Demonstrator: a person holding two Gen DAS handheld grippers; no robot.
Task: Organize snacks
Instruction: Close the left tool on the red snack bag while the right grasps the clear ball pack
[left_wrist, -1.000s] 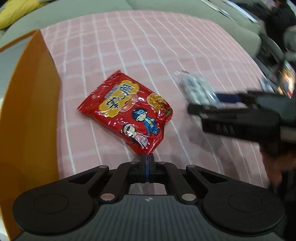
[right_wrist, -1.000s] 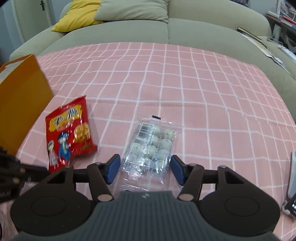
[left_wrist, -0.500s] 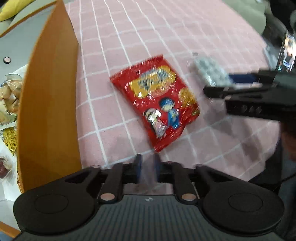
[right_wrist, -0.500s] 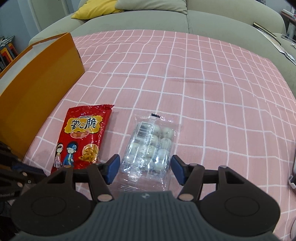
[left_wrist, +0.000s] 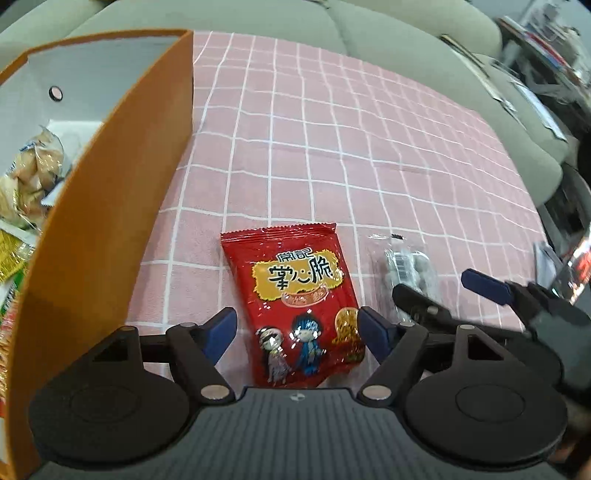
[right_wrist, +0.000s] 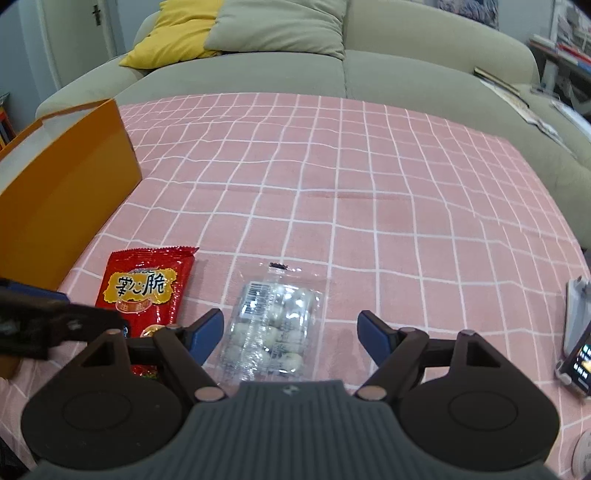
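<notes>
Red snack packet (left_wrist: 303, 310) lies flat on my pink cloth (left_wrist: 332, 147), between the opening, unpressing jaws of my left gripper (left_wrist: 297, 328). Orange box (left_wrist: 92, 221) at nine o'clock holds other snack bags (left_wrist: 33, 177). My right gripper (right_wrist: 290, 334) is opening over the clear packet (right_wrist: 273, 325), gripping nothing.

light: we saw even, soft indoor light, no hard shadows | glare: specular spots on red snack bag (left_wrist: 300, 302) and clear packet (right_wrist: 271, 328) | blur: right edge of left view smeared | distortion: strong fisheye bowing, dark vignette corners in both views
</notes>
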